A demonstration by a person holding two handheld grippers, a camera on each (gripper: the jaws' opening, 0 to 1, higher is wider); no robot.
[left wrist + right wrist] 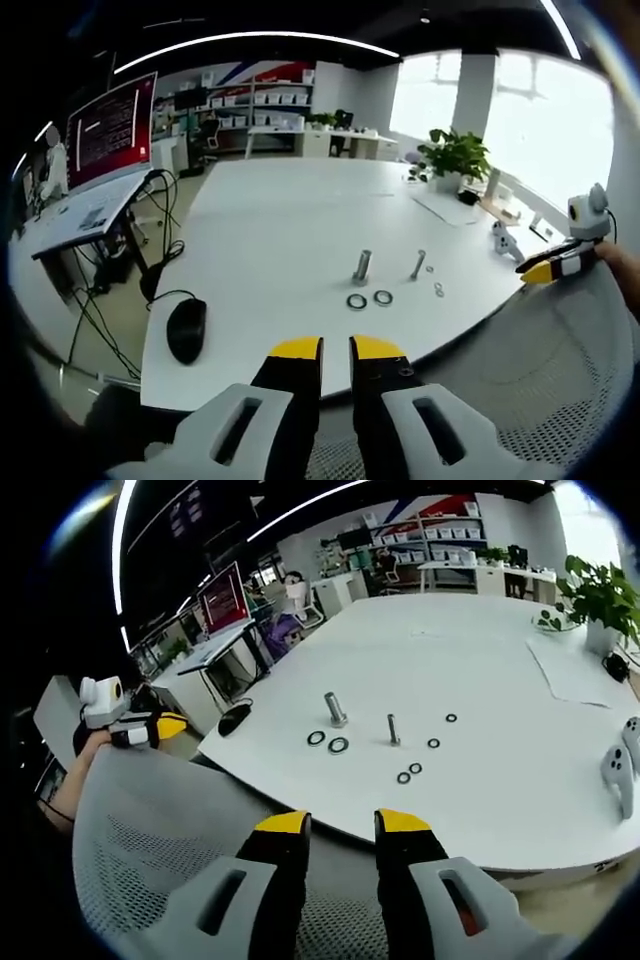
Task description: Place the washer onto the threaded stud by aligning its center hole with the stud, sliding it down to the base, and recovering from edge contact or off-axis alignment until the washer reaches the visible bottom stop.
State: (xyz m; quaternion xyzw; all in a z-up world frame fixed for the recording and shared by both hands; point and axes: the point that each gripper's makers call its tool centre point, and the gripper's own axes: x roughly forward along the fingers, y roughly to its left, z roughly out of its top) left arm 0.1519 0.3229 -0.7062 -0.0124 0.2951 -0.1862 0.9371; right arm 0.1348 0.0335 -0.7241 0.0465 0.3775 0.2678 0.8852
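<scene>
Both tools hang back over a mesh chair (pixel 170 830), off the white surface (pixel 290 230), so nothing is grasped yet. The left tool (pixel 336 350) is nearly pressed together and empty; the right tool (pixel 343 825) is spread and empty. Washers (pixel 338 745) lie at mid-frame beside the upright studs (pixel 393 729), ready for picking.

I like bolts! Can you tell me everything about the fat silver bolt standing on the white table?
The fat bolt looks like shiny grey metal, a short thick stud that stands upright on its wider base on the white table. Two dark ring washers lie flat close in front of it, apart from it. A thinner bolt stands beside it. Nothing sits on it, and no claw touches it.
</scene>
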